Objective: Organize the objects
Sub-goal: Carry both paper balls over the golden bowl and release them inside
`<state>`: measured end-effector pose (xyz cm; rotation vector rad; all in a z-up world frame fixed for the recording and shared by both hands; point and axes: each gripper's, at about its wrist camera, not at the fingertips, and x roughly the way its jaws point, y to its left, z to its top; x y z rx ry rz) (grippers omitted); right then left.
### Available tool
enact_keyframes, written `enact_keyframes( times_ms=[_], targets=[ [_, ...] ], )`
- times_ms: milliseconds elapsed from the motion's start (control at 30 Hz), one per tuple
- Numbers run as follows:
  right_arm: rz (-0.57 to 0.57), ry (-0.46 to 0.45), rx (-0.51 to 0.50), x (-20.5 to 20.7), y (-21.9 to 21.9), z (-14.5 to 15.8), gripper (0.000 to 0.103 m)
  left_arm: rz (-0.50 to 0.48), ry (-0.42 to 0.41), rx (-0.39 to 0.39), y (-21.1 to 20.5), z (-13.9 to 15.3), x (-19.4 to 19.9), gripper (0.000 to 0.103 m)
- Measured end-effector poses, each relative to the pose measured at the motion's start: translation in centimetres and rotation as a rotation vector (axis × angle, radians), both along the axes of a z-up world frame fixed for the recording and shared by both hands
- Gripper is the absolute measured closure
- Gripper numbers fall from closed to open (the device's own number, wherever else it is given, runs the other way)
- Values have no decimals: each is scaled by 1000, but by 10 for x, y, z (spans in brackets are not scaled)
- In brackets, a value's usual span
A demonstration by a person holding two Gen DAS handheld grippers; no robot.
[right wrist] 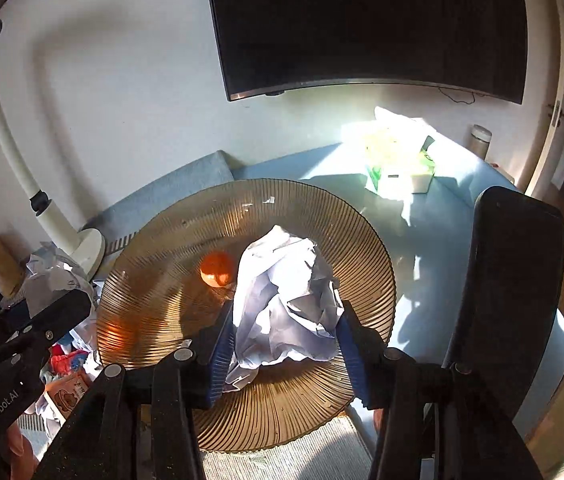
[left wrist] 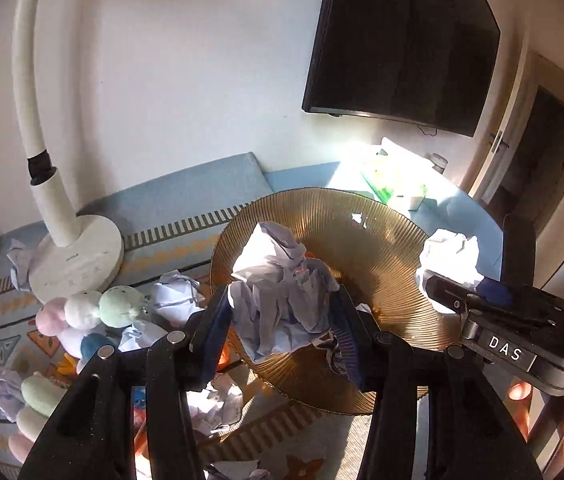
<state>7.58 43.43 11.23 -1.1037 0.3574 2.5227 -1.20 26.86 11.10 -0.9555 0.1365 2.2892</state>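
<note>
Crumpled paper (left wrist: pixel 282 296) sits clenched between the left gripper (left wrist: pixel 278 320) jaws, above the amber ribbed plate (left wrist: pixel 365 248). The right gripper (right wrist: pixel 285 332) clenches another wad (right wrist: pixel 285 300); an orange (right wrist: pixel 216 269) lies beyond, left.

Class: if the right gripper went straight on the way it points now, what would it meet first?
Probably the amber ribbed plate: the right gripper already has a crumpled paper ball between its jaws, directly above it.

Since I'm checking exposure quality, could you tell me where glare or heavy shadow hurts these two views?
Left wrist view: sunlight blows out the tissue box behind the amber ribbed plate; the lamp base and plush toys sit in dim shade. Right wrist view: the same box is overexposed, and the television is featureless black. Fisheye bends the edges of both.
</note>
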Motion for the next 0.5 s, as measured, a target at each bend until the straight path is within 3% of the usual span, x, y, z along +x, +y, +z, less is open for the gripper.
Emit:
enact_keyframes(
  times_ms=[67, 233, 400, 500],
  targets=[
    [10, -1, -11, 0, 4, -2, 51, -29, -30, -45, 9, -6, -1, 55],
    [16, 36, 11, 3, -4, 5, 42, -48, -36, -43, 6, -6, 5, 55],
    [85, 126, 1, 14, -35, 26, 40, -39, 93, 137, -47, 27, 34, 55],
    [153, 204, 20, 22, -67, 43, 35, 14, 169, 189, -93, 50, 54, 55]
  ],
)
